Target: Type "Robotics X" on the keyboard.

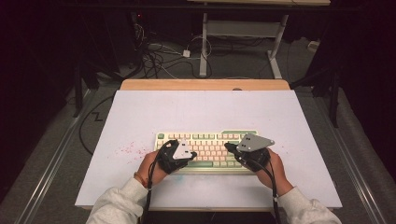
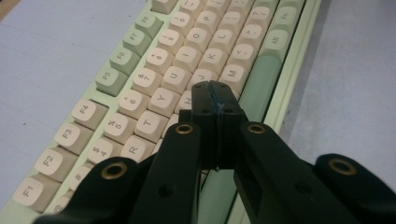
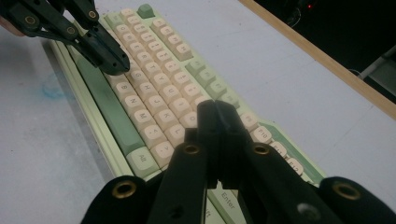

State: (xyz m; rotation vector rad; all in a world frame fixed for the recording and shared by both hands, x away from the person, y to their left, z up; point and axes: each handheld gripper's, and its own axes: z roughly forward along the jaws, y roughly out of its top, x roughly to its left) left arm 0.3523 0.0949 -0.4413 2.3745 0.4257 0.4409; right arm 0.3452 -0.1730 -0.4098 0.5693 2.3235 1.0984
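A pale green keyboard (image 1: 205, 140) with cream and green keys lies in the middle of the white table top. My left gripper (image 1: 192, 155) is shut with nothing in it, and its tip (image 2: 214, 91) rests low over the H and J keys, just above the green space bar (image 2: 259, 84). My right gripper (image 1: 228, 146) is also shut and empty, its tip (image 3: 215, 109) hovering over the cream keys on the right half of the keyboard (image 3: 154, 70). In the right gripper view, the left gripper (image 3: 114, 63) shows at the top left, touching down on the letter keys.
The white table top (image 1: 140, 112) has pink specks (image 1: 128, 149) left of the keyboard and a blue smudge (image 3: 49, 91) near its front. A wooden strip (image 1: 205, 85) runs along the far edge. Cables (image 1: 159, 56) and another table's legs (image 1: 275, 46) stand on the floor beyond.
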